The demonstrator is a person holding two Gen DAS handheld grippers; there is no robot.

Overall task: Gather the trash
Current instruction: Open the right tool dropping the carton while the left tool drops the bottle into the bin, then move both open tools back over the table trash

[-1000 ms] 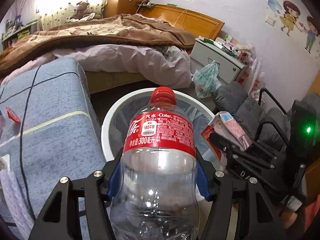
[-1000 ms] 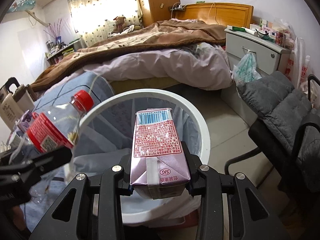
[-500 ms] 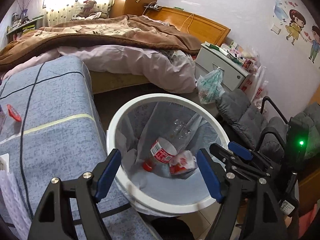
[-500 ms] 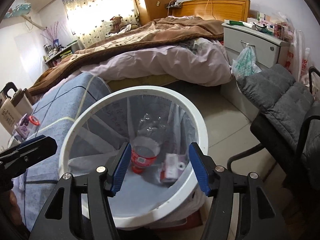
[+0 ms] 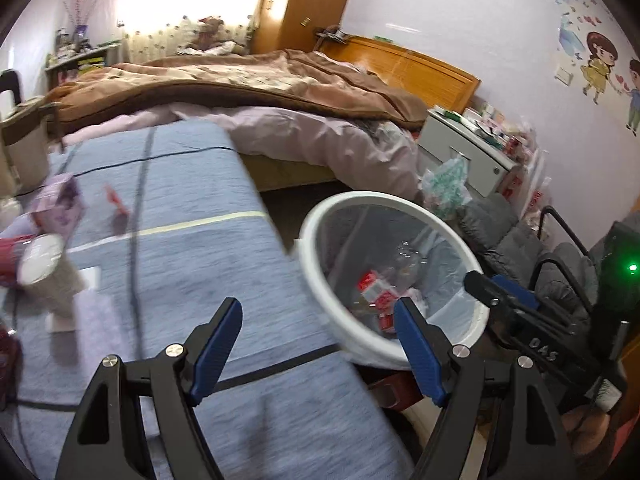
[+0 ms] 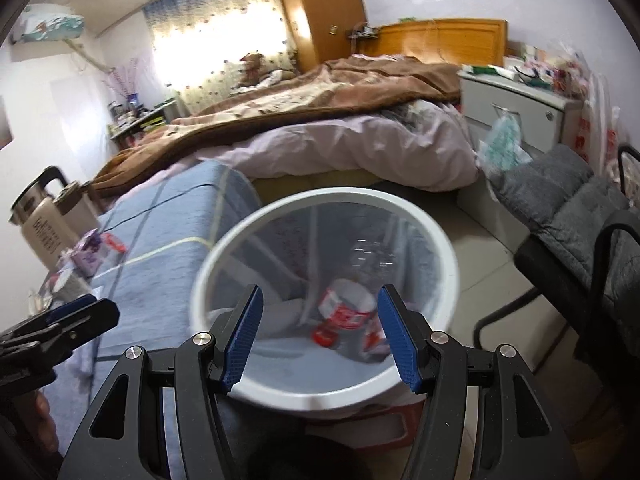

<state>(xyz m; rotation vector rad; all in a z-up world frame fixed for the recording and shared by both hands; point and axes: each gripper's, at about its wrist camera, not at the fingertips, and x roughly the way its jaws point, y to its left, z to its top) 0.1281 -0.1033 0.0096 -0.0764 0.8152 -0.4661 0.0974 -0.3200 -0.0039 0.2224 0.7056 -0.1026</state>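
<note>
Left gripper (image 5: 318,338): jaws spread wide with nothing between the blue pads; they have just been opening. It hangs over the edge of the blue-grey cover, tilted downward.
Right gripper (image 6: 320,336): jaws likewise standing apart and empty, also just opened. It points down into the mouth of the bin. From the left wrist view its black body shows at the far right, beside the bin.
Trash bin (image 6: 448,264): round, white-rimmed, lined with a thin clear bag; it stands on the floor right against the end of the covered surface, near the foot of the bed.
Bottle (image 6: 344,308): clear plastic with a red label, lying on its side at the bottom of the bin. In the left wrist view it shows as a red-and-white blur (image 5: 374,286) inside the liner.
Carton: something pale with red print lies just beside the bottle in the bin; too blurred to read.
Blue-grey cover (image 5: 192,216): striped cloth over a flat surface left of the bin, with a dark cable running along it.
Leftover items: a purple box (image 5: 60,208), a small red wrapper (image 5: 116,202) and a tipped paper cup (image 5: 40,260) lie on the cover, well apart from the bin.
Kettle (image 6: 44,216): cream with a dark handle, at the far left edge of the cover.
Bed (image 5: 280,96): brown blanket over pinkish bedding, behind everything.
Grey chair (image 6: 568,216): padded, to the right of the bin.
</note>
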